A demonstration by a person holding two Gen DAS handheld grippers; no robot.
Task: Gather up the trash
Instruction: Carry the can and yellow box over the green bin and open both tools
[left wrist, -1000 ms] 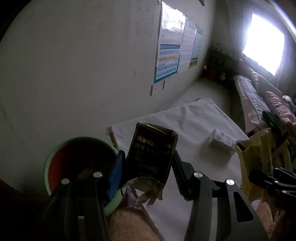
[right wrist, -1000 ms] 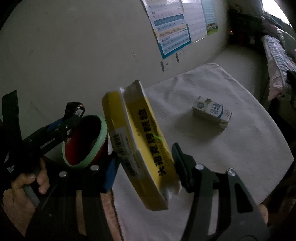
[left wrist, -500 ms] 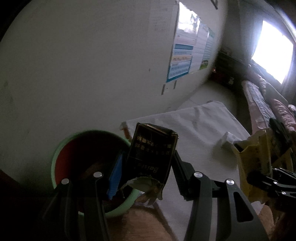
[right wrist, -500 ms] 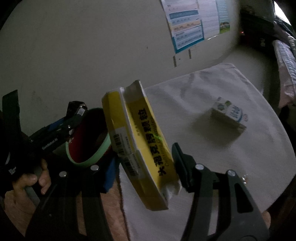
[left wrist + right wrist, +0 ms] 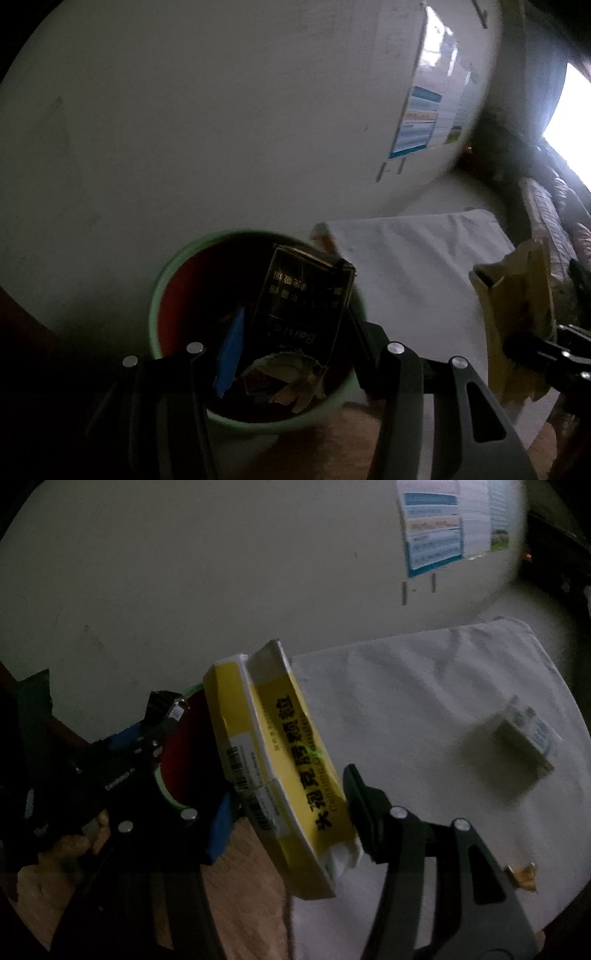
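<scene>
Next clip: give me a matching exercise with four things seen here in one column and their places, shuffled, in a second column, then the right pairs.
Things:
1. black box
2. yellow box
3. small white carton
4. green-rimmed bin

Places:
A. lying on the white cloth
B. clamped in the right gripper
C. on the floor by the wall, beside the cloth
D. clamped in the left gripper, over the bin's opening

Pairs: 1-D, 2-B, 3-A, 4-C

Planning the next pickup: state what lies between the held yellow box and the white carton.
Nothing but bare white cloth between the yellow box and the white carton, as the right wrist view shows.
</scene>
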